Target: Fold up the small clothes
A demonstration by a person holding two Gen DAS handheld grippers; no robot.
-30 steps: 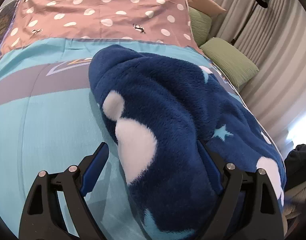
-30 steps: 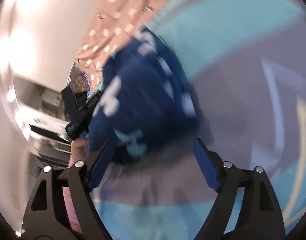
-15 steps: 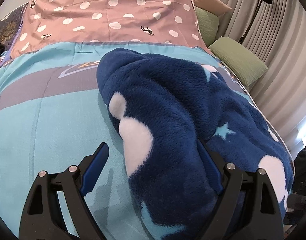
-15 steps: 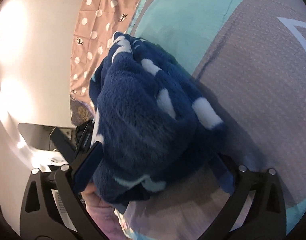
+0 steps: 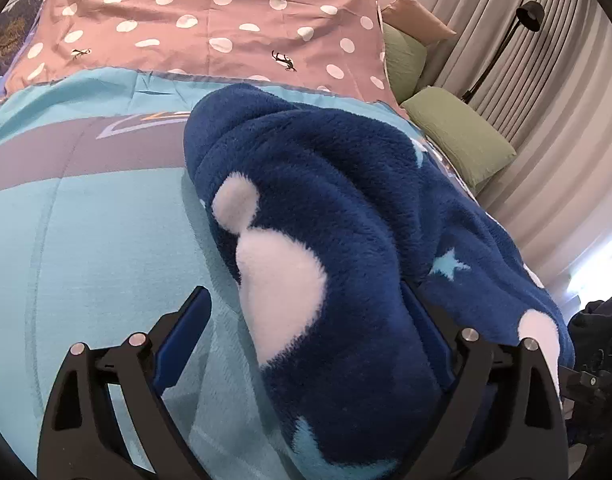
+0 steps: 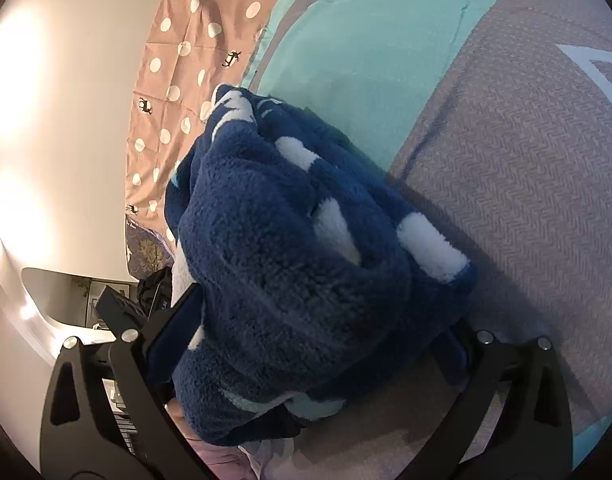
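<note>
Garment: a dark blue fleece piece (image 5: 346, 216) with white patches and pale blue stars lies bunched in a thick heap on the bed; in the right wrist view the same fleece (image 6: 290, 264) is a rounded bundle.
Bed cover: a turquoise and grey quilt (image 5: 86, 240) carries the garment; further back lies a pink sheet with white dots (image 5: 210, 20).
Left gripper: the left gripper (image 5: 306, 320) points down at the near end of the heap. Its jaws are spread wide and are opening at this moment. The fleece fills the space between them; the left finger (image 5: 182, 336) stands apart from the cloth, over the quilt, and the right finger is partly hidden under the fleece.
Right gripper: the right gripper (image 6: 318, 336) has jaws spread wide around the bundle. The fleece bulges between them and covers part of both fingers; I cannot tell if the pads press on it.
Surroundings: green pillows (image 5: 458, 136) lie at the edge of the bed, with a black floor lamp (image 5: 502, 40) and grey curtains (image 5: 566, 120) behind them.
</note>
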